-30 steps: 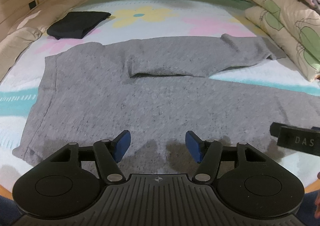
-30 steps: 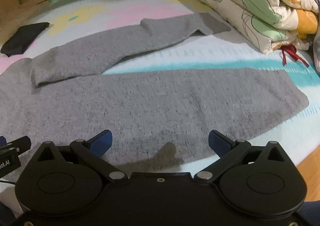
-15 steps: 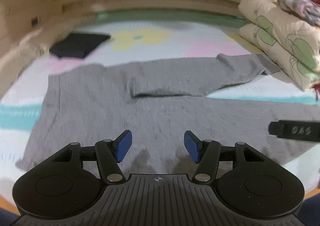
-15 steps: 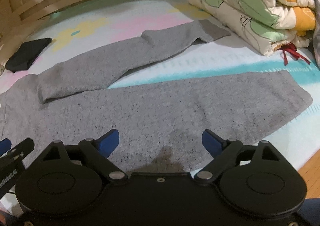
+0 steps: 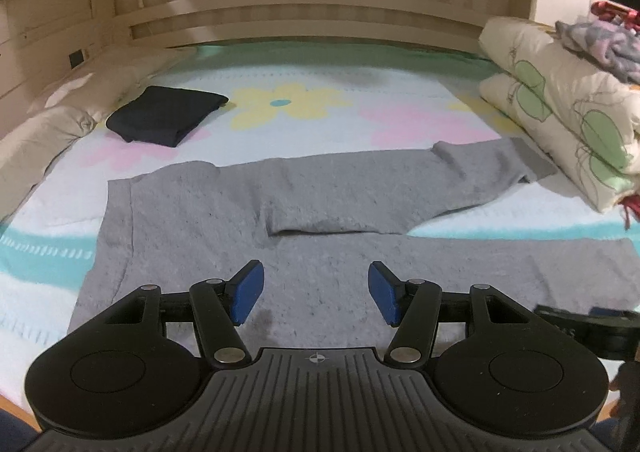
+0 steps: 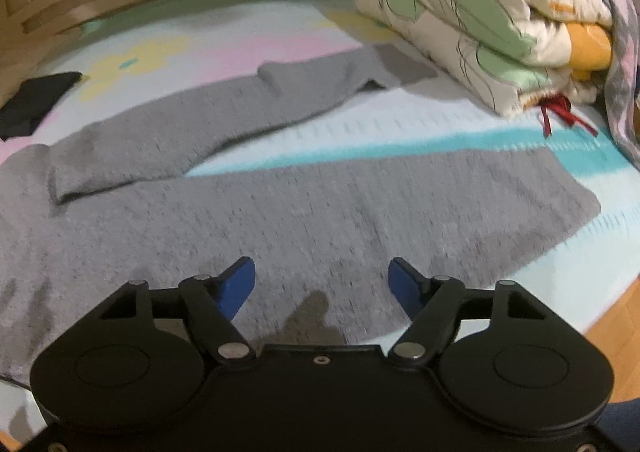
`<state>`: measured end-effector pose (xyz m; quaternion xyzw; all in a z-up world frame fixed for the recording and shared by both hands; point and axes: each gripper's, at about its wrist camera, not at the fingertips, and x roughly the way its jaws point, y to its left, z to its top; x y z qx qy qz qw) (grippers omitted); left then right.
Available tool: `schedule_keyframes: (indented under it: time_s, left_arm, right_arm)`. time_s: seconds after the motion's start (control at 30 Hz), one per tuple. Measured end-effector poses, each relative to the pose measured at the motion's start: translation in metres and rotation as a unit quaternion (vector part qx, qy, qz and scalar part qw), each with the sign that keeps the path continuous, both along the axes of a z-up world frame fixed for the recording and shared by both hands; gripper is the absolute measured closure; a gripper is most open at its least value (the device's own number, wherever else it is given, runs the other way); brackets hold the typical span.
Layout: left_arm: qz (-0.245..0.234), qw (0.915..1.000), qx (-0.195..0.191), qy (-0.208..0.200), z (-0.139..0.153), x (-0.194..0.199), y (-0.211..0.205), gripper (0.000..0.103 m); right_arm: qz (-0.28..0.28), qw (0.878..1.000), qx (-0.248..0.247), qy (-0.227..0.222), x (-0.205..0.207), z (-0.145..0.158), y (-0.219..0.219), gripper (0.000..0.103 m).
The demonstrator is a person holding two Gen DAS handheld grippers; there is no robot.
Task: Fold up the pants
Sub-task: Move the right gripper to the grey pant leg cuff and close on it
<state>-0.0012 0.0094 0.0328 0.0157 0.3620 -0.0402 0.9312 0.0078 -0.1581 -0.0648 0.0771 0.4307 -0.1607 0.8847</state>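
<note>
Raised since a second ago, left gripper [image 5: 316,292] and right gripper [image 6: 322,286], jaws apart, above grey pants [image 5: 320,220] spread flat along bed [image 5: 296,132] near edge, legs splayed.

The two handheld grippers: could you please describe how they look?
Both the left gripper and right gripper share matte black bodies with two round discs, silver pivot pins, black linkage arms and blue pads. The left one has a ribbed top with a small crosshair mark.
</note>
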Motion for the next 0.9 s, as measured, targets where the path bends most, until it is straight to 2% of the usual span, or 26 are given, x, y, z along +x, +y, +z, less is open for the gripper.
schedule_keyframes:
  time_s: [0.1,0.23,0.37,0.5,0.73,0.9]
  left_arm:
    - [-0.008,1.0,-0.006,-0.002,0.006,0.009,0.006,0.047]
    - [-0.007,0.9999,0.004,-0.013,0.016,0.028,0.009,0.047]
    - [-0.003,0.9995,0.015,-0.027,0.024,0.053,0.008,0.047]
    - [-0.006,0.9999,0.004,-0.008,0.02,0.081,0.007,0.047]
    - [-0.004,0.9999,0.009,0.013,-0.005,0.141,-0.003,0.047]
    - [-0.012,0.9977,0.006,0.067,-0.042,0.177,-0.014,0.048]
  right_arm:
    - [-0.013,1.0,-0.012,0.016,-0.001,0.003,-0.003,0.033]
    - [-0.031,0.999,0.0,0.027,0.004,0.028,-0.01,0.033]
    - [-0.039,0.999,0.017,0.033,0.034,0.062,-0.023,0.032]
    - [-0.051,0.998,0.021,0.02,0.076,0.08,-0.034,0.032]
    - [-0.068,0.997,0.022,0.032,0.161,0.066,-0.057,0.032]
    - [-0.098,0.994,0.027,0.034,0.223,0.042,-0.08,0.032]
